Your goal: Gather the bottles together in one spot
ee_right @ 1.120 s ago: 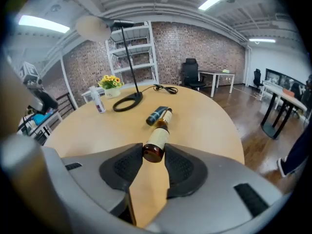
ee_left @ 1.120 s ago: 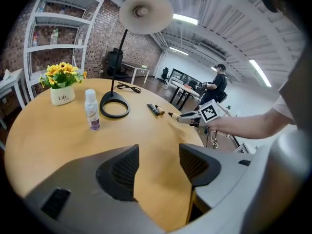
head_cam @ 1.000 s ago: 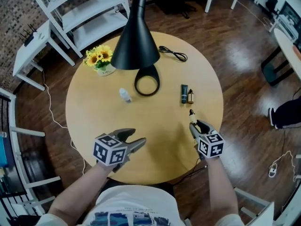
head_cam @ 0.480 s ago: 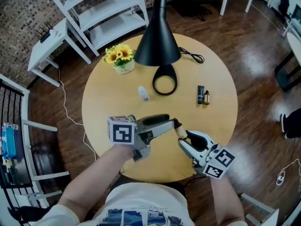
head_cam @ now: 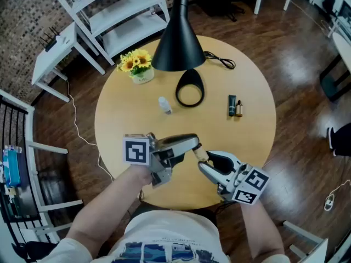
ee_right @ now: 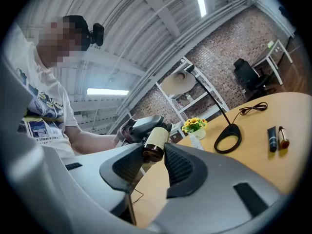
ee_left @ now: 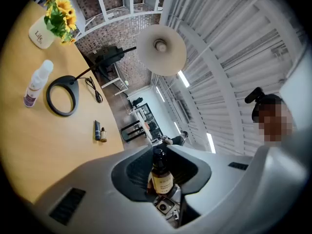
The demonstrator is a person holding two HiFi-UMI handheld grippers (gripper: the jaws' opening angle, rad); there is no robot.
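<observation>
A small brown bottle (head_cam: 200, 153) with a cream label hangs above the table's near edge, between my two grippers. My right gripper (head_cam: 207, 162) is shut on one end of it (ee_right: 156, 141). My left gripper (head_cam: 193, 145) is closing its jaws on the other end, and the pads look pressed against the glass (ee_left: 161, 174). A clear white bottle (head_cam: 164, 104) stands mid-table. At the right side a dark tube (head_cam: 232, 105) lies beside another tiny brown bottle (head_cam: 238, 109).
A black desk lamp with a ring base (head_cam: 189, 92) stands at the back of the round wooden table (head_cam: 126, 130). A pot of yellow flowers (head_cam: 137, 66) and a black cable (head_cam: 219, 61) lie behind. White shelving (head_cam: 115, 15) stands beyond the table.
My left gripper swung right and its wide jaws came in around the brown bottle. My right gripper carried the bottle leftward from the table's right side to meet it.
</observation>
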